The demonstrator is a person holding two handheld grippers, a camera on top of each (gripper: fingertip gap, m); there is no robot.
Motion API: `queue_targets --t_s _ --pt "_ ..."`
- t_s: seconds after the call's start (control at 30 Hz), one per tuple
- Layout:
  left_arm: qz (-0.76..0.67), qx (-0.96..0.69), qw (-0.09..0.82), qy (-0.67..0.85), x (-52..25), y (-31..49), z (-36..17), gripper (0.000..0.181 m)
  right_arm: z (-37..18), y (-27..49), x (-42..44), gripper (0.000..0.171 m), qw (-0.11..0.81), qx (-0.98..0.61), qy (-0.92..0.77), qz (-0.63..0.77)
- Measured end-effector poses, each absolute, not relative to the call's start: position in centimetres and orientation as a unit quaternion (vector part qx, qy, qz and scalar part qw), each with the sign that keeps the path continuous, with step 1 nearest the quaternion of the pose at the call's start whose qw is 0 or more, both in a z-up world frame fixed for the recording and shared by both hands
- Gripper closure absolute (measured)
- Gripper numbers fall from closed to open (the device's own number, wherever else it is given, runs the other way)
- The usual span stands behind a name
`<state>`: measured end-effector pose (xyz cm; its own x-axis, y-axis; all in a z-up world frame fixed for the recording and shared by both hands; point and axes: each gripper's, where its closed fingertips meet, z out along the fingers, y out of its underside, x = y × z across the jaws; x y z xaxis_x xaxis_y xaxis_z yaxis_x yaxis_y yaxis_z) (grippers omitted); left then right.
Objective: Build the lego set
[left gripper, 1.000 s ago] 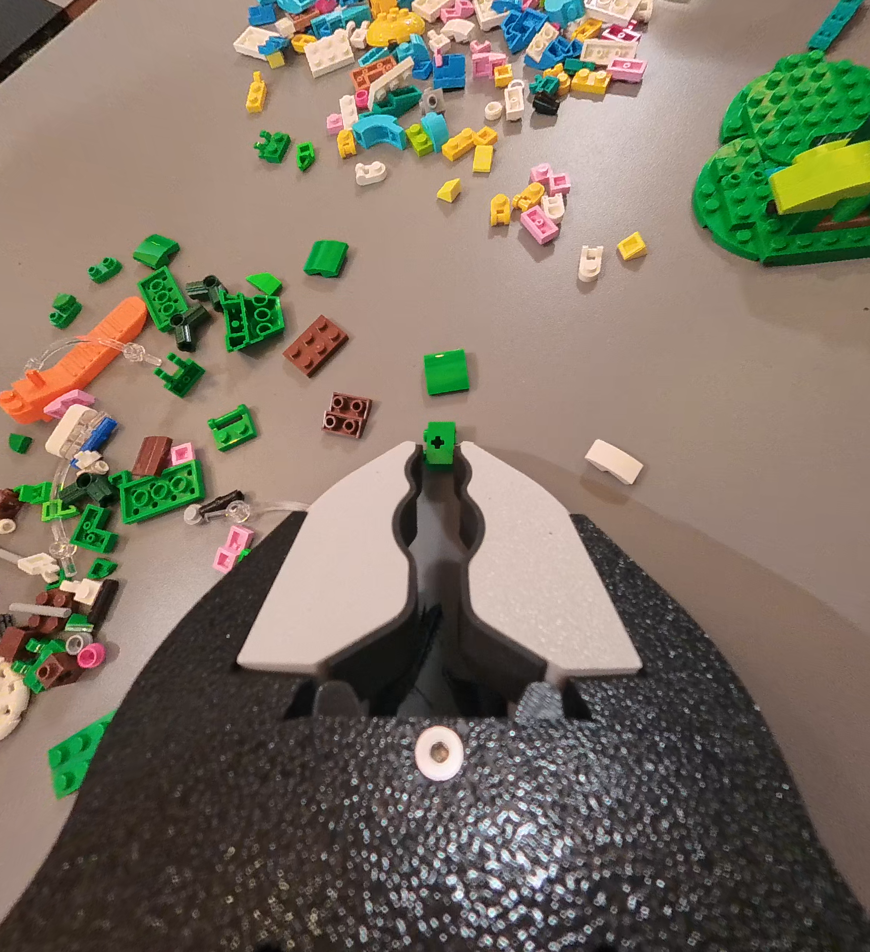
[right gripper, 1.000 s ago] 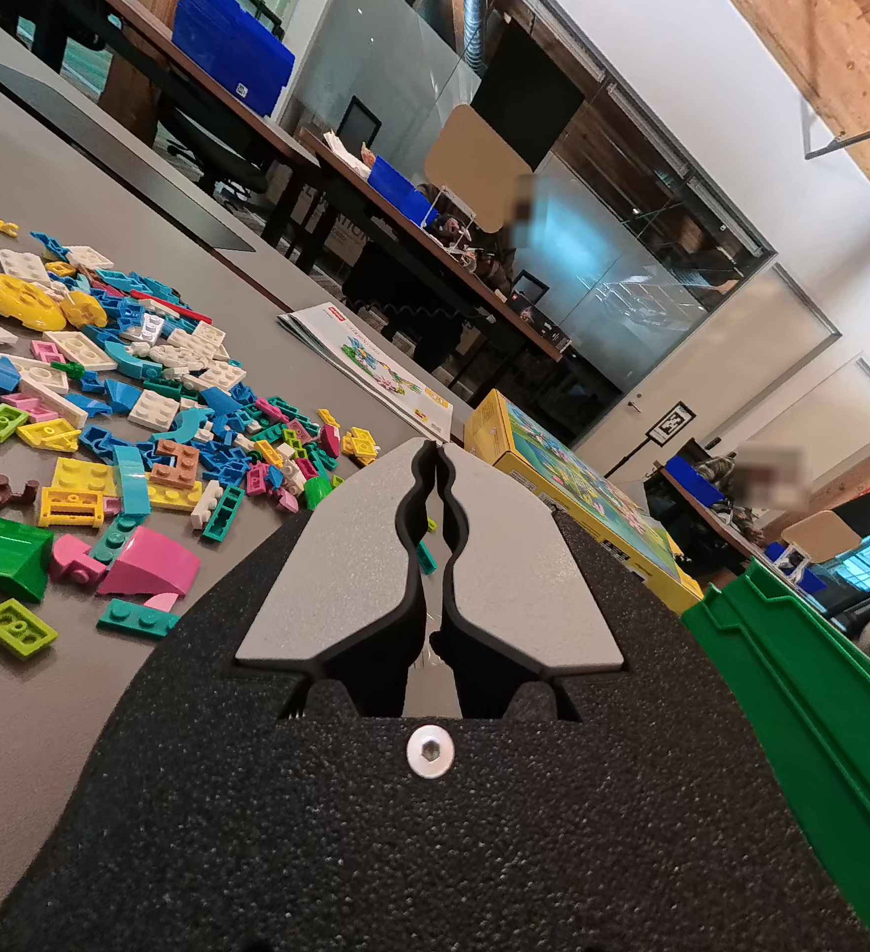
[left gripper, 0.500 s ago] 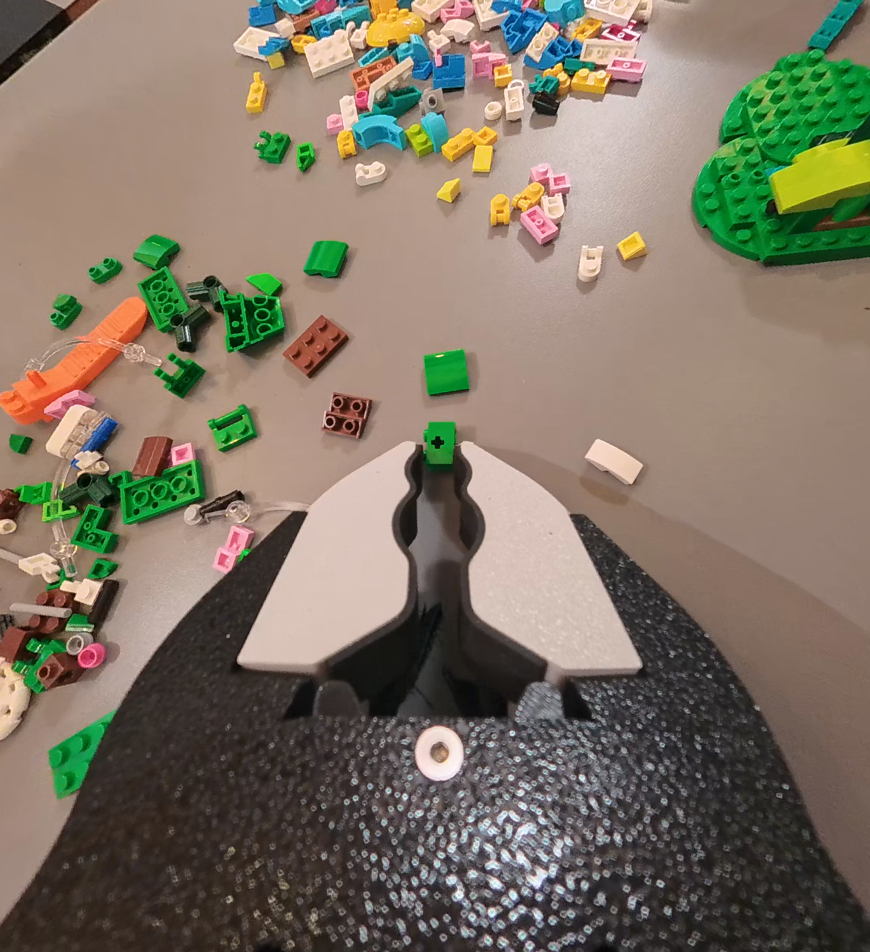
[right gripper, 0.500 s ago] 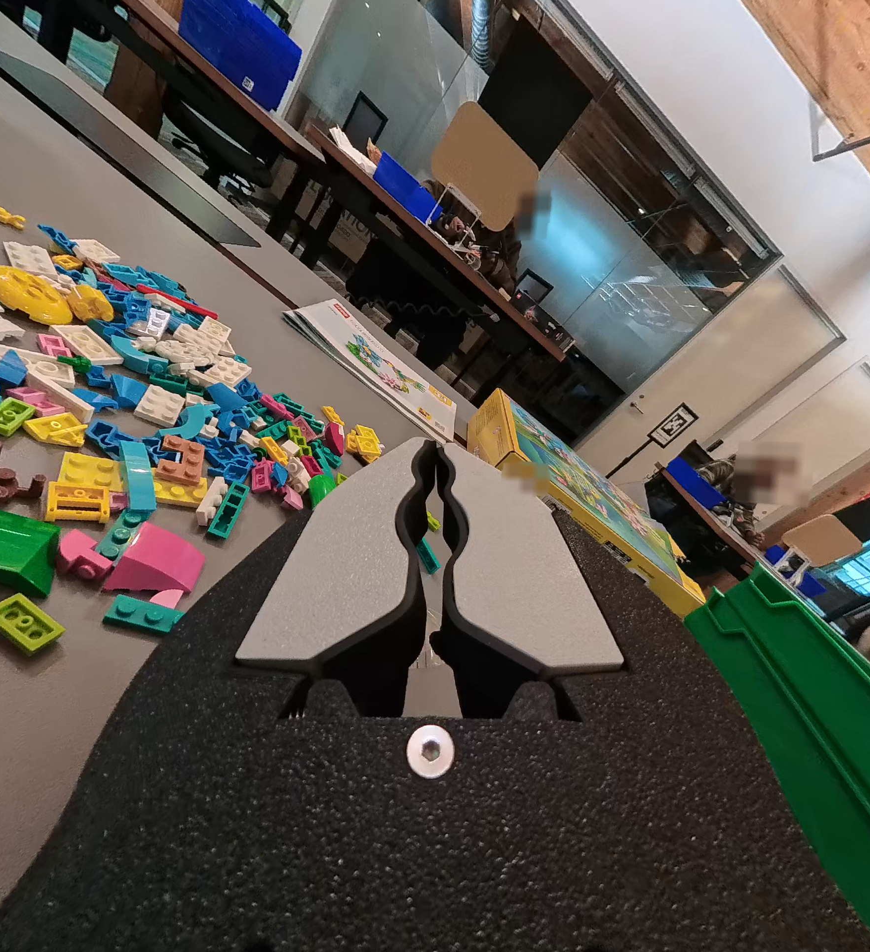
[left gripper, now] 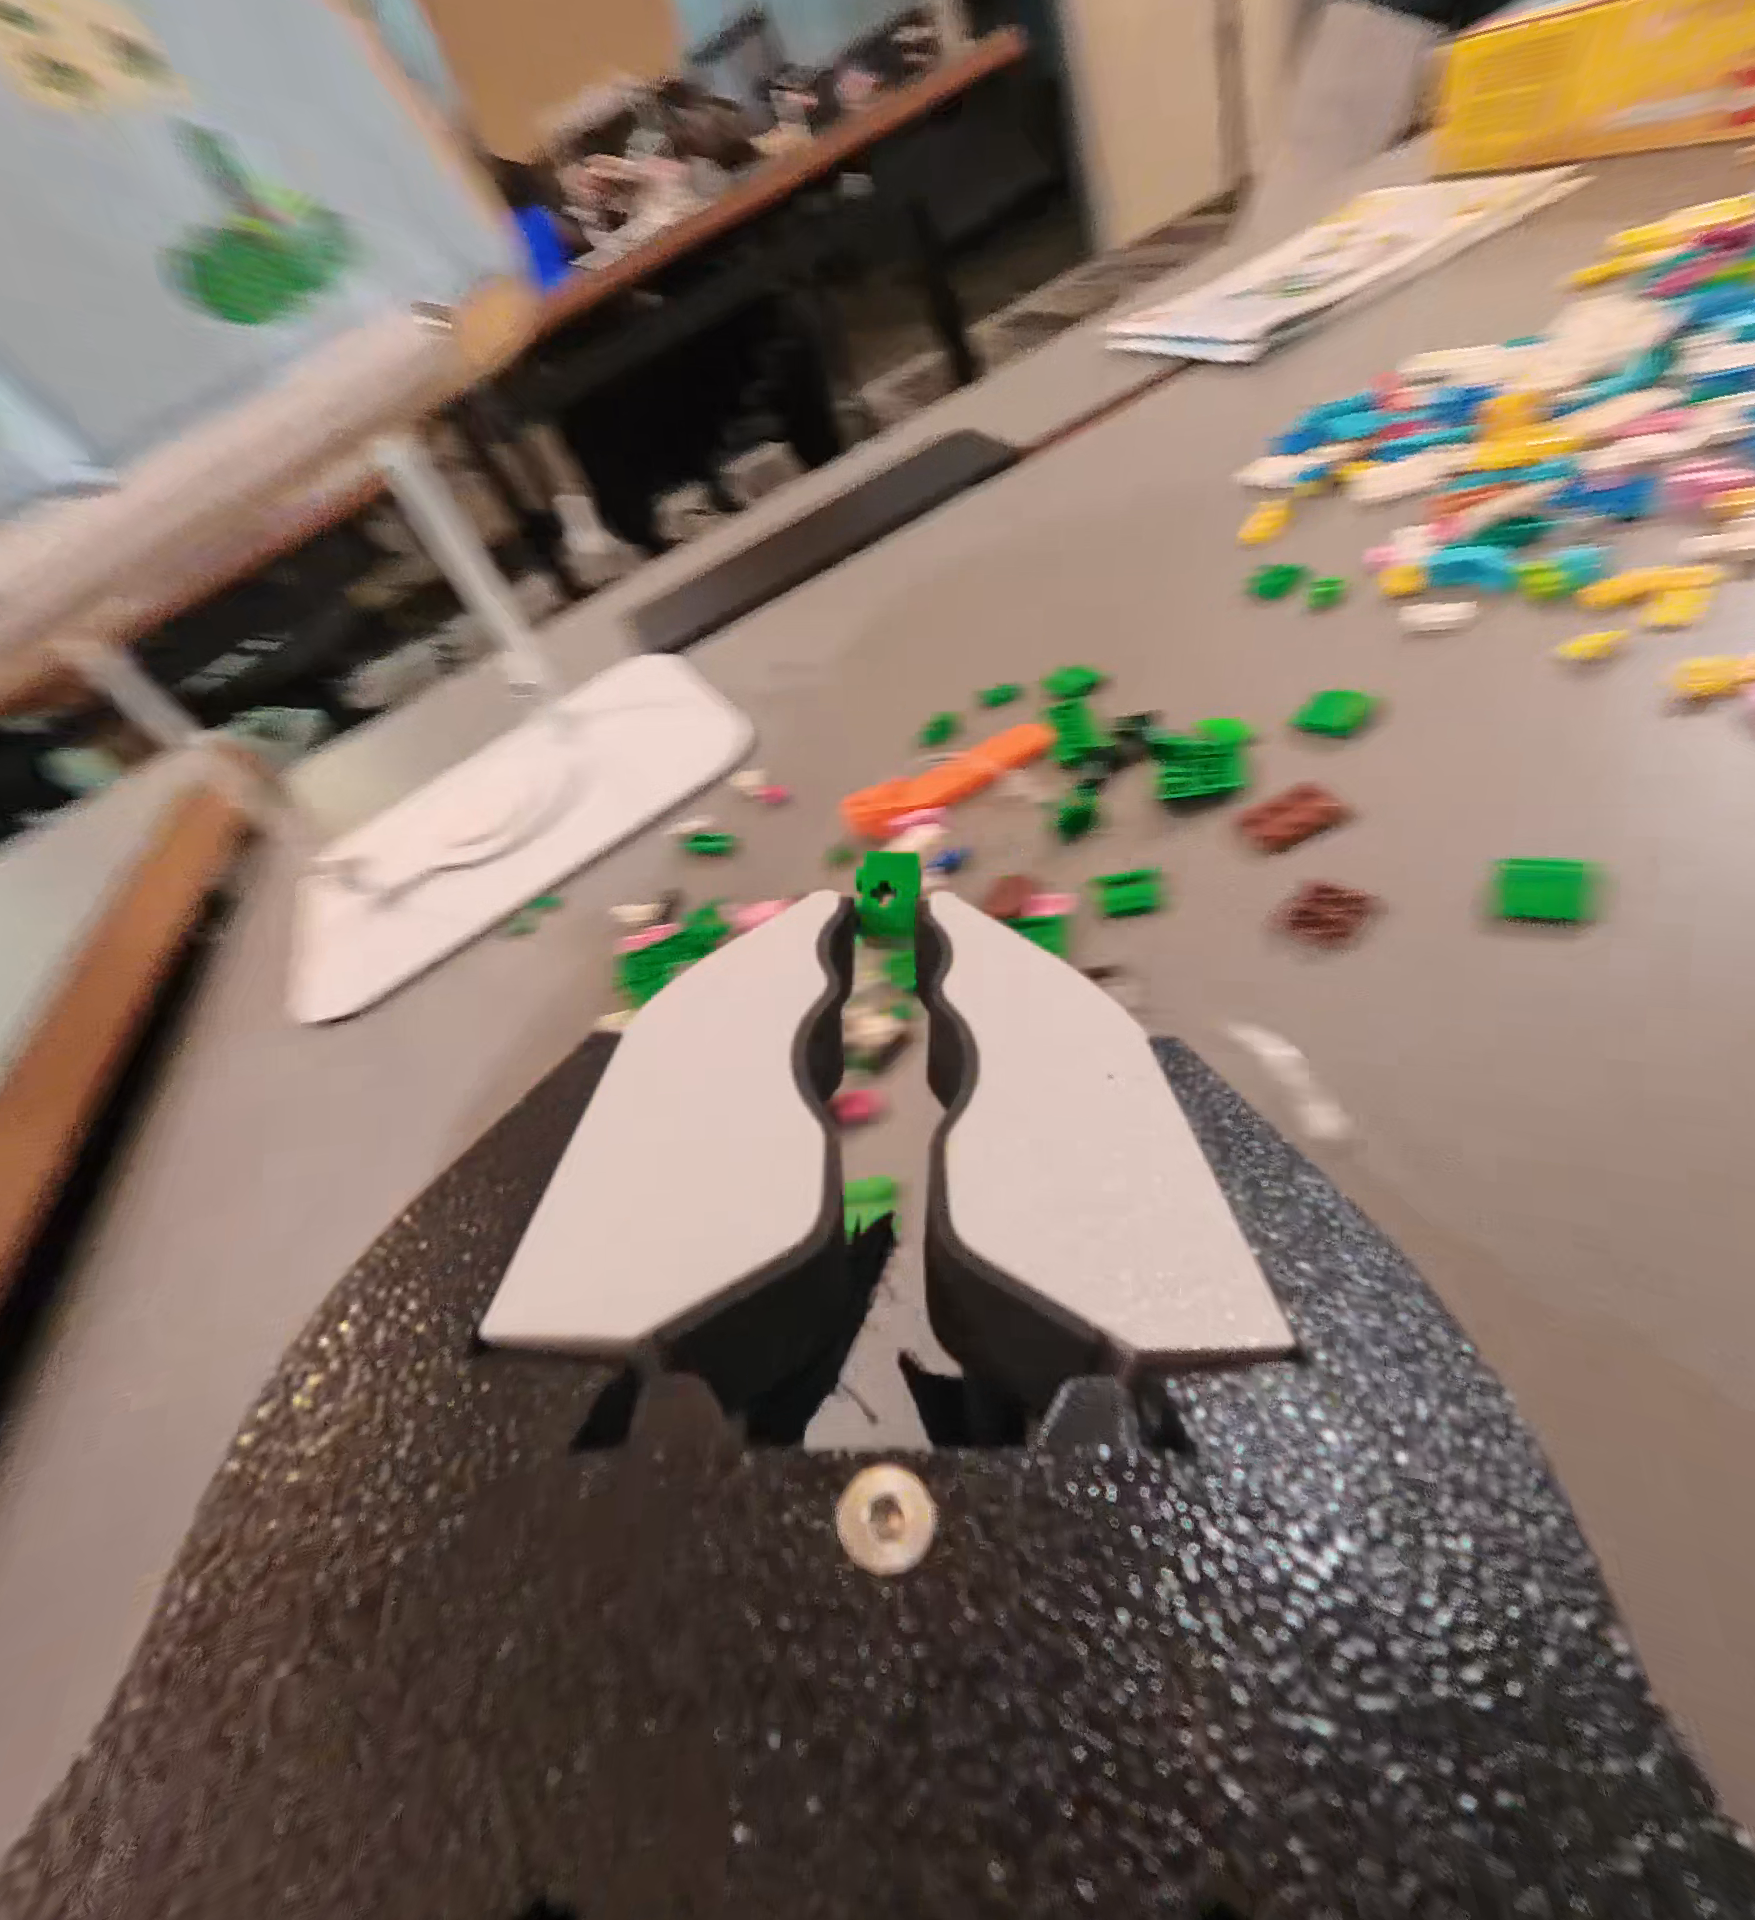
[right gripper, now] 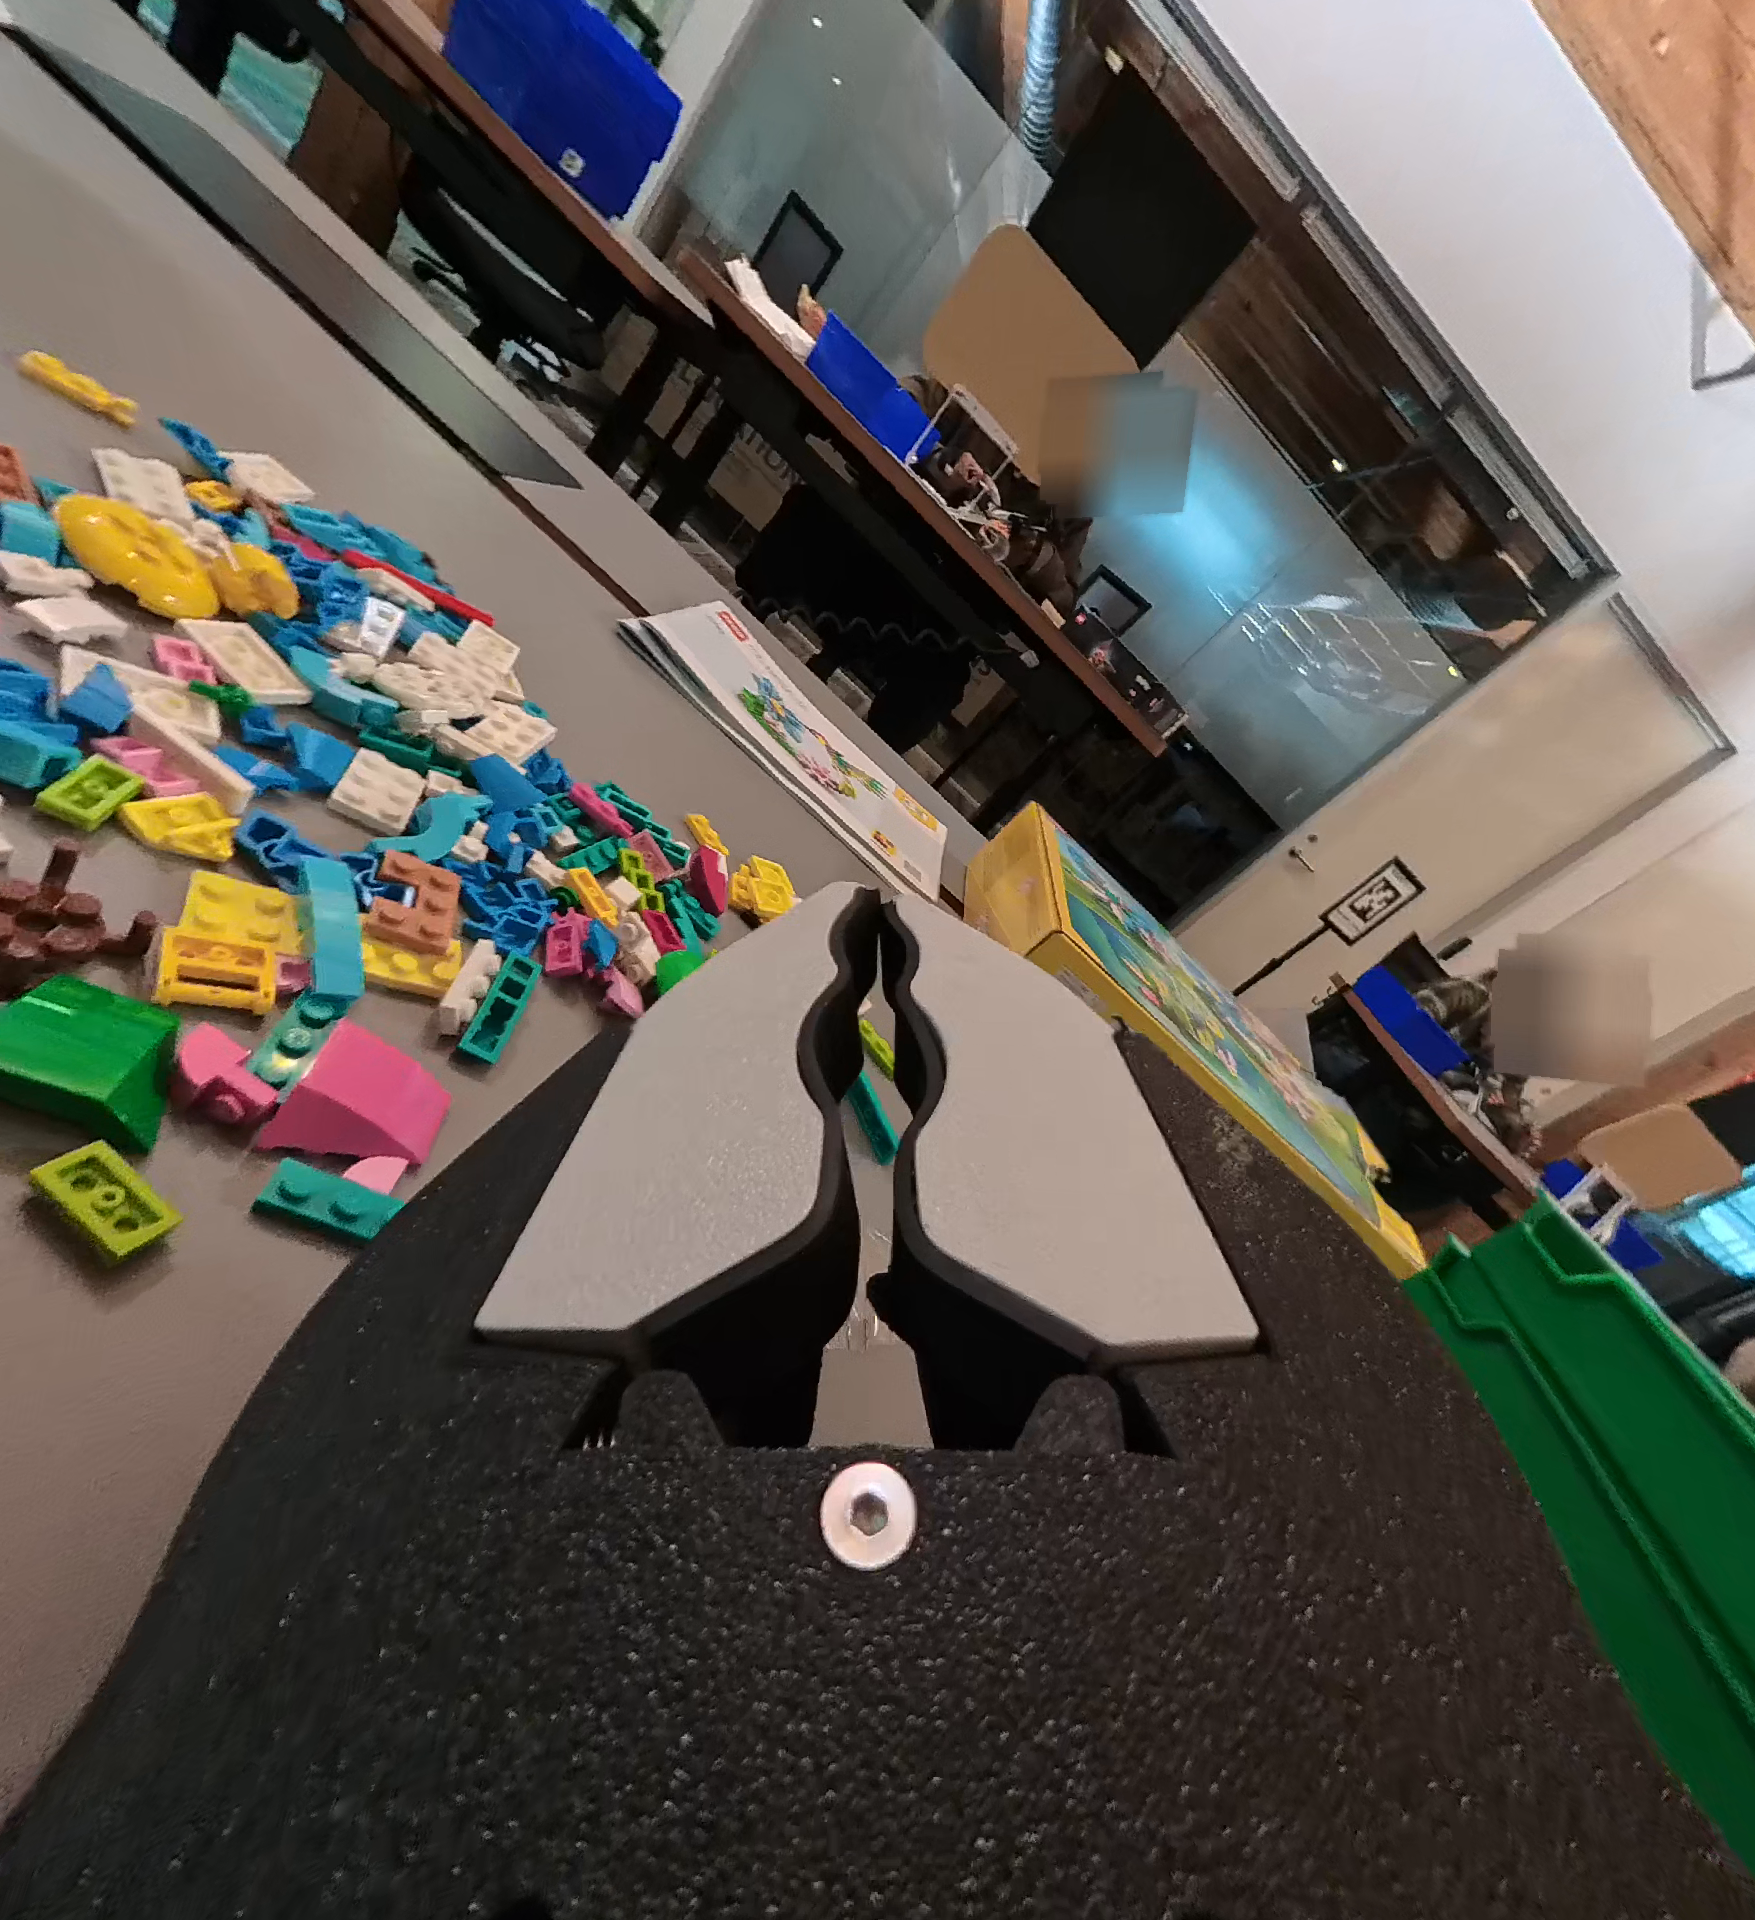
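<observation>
**One tiny brick could slip**

Left claw [left gripper: 886,906] pinches a small green brick [left gripper: 887,894] by its very tips above the surface [left gripper: 1475,1143]; a bump could drop it into the loose pieces [left gripper: 1143,748]. Right claw [right gripper: 871,914] is nearly closed, holding nothing.

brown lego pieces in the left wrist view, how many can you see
2 clear ones: a brown plate right of the green pile, and a darker brown studded piece nearer the camera. Blur may hide more near the fingertips.
</observation>
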<state>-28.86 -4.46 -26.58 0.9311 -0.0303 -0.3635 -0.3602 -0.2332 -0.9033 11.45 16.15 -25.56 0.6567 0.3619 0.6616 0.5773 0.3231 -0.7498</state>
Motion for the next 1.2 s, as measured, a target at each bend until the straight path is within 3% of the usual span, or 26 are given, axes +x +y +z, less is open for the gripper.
queue_targets --t_s 0.1,0.27,0.77,0.93,1.07,1.2 --pt "0.211 -0.759 0.612 0.068 -34.5 -6.3 -25.4 0.171 -25.9 16.0 11.0 0.171 0.696 -0.57 -0.426 -0.099" --pt "0.186 -0.759 0.623 -0.029 -39.2 -8.0 -25.8 0.171 -26.4 16.1 10.7 0.171 0.686 -0.57 -0.436 -0.117" --pt "0.21 -0.753 0.623 0.009 -38.0 -6.9 -26.1 0.171 -25.9 15.5 9.9 0.171 0.693 -0.568 -0.437 -0.081" --pt "0.204 -0.755 0.622 0.024 -37.3 -6.5 -26.2 0.171 -23.8 8.9 -2.4 0.166 0.618 -0.522 -0.578 0.105" --pt "0.201 -0.755 0.623 0.039 -36.8 -6.4 -26.2 0.171 -24.4 1.5 -14.0 0.166 0.494 -0.447 -0.714 0.216" --pt "0.187 -0.751 0.632 0.035 -37.1 -6.5 -26.0 0.171 -26.8 -2.9 -21.9 0.166 0.401 -0.363 -0.816 0.207"
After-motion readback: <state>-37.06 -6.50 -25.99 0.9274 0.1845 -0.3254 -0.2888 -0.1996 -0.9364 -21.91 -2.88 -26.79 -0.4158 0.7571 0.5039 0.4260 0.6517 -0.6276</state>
